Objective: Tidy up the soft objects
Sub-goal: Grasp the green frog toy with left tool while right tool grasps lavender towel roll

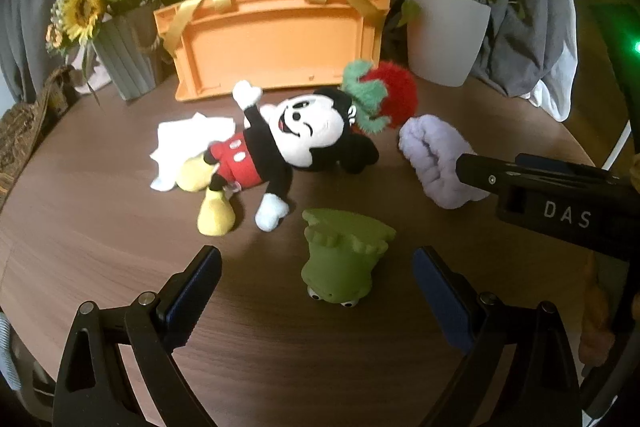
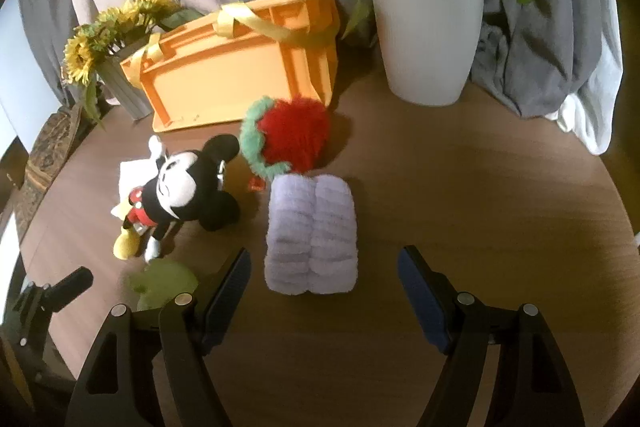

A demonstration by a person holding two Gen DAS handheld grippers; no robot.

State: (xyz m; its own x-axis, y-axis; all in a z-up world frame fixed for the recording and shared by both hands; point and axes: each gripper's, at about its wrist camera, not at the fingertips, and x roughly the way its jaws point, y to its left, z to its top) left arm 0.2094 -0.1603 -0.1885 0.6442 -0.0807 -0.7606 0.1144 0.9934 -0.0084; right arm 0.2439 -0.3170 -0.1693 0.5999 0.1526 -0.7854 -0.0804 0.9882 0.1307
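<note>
Orange basket point(image 1: 276, 39), yellow ribbon handles point(image 1: 192, 9); lilac towel point(image 2: 310, 227); red-green pompom point(image 2: 294, 135); green frog point(image 1: 344, 255); wood-grain table point(image 1: 100, 227).

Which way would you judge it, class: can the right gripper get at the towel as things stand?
Probably yes. The right gripper is open, with the towel lying directly ahead between its fingers, and nothing lies between them.
</note>
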